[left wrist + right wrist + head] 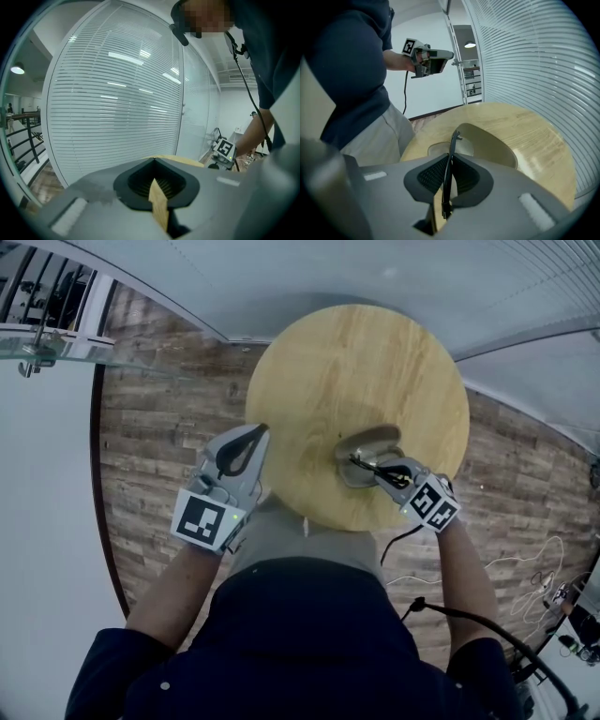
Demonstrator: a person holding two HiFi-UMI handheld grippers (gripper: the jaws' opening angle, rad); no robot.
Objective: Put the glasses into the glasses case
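Black glasses [449, 167] edge-on — over open beige case [492, 143].

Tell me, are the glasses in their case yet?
Almost. Done: the glasses case lies open on the table, and the glasses are picked up. In hand: the right hand-held gripper pinches them right at the open case. Left: set them inside, let go, and probably close the lid. The left hand-held gripper is shut and empty near the table's edge.
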